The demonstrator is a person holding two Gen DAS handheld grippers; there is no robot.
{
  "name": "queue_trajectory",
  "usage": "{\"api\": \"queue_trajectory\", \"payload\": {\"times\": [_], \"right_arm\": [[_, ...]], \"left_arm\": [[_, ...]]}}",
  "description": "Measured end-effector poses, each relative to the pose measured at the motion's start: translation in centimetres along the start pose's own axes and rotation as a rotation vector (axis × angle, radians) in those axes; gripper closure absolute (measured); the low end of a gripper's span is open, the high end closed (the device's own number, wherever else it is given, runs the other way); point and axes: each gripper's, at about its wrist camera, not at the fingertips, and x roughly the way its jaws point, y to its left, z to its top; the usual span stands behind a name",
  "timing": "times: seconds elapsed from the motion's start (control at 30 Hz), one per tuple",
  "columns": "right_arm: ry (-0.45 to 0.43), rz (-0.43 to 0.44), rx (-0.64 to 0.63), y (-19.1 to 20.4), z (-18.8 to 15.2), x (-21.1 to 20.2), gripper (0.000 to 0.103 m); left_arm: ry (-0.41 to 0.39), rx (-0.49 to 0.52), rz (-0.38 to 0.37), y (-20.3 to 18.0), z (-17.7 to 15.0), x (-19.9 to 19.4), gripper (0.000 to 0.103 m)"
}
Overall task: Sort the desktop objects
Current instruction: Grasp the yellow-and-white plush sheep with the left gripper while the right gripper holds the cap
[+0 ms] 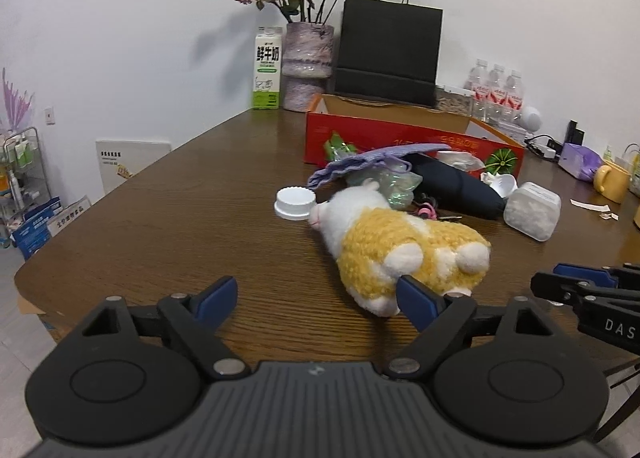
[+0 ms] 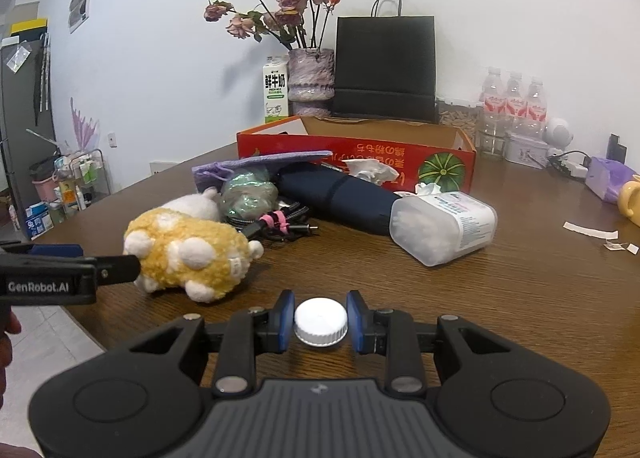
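Biggest thing first: the wooden table (image 2: 520,298) is crowded, and the red box (image 2: 360,154) at the back looks like the likely drop-off, so anything carried there has to pass over the pile. The folded dark umbrella (image 2: 340,194) lies across that route. A low sweep could catch it and shove the cotton-bud tub (image 2: 444,226) lying on its side at the umbrella's end.

The plush toy (image 1: 400,246) lies on the table by the front edge. The left gripper (image 1: 316,294) is spread wide and holds nothing, with 1 finger right at the toy's rump. Closing from here would pinch only fluff, and the toy could slide or roll off.

Smallest: the white cap (image 2: 320,322) sits between the narrowed pads of the right gripper (image 2: 320,316), apparently pinched. It's smooth and round, so a tilt could squirt it out.
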Motion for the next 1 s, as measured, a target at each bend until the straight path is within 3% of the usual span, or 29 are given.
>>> {"api": "queue_trajectory", "payload": {"times": [0.17, 0.27, 0.63, 1.0], "right_arm": [[-0.005, -0.002, 0.001, -0.2, 0.1, -0.2, 0.076], [-0.008, -0.004, 0.0, -0.5, 0.2, -0.4, 0.076], [-0.008, -0.022, 0.008, -2.3, 0.2, -0.6, 0.076], [0.0, 0.006, 0.012, -3.4, 0.5, 0.7, 0.076]], "left_arm": [[-0.025, 0.042, -0.062, -1.1, 0.1, -1.3, 0.0], [-0.035, 0.073, -0.091, -2.2, 0.3, -1.5, 0.0], [0.007, 0.081, -0.061, -5.2, 1.0, 1.2, 0.0], [0.033, 0.094, 0.016, -6.8, 2.2, 3.3, 0.0]]}}
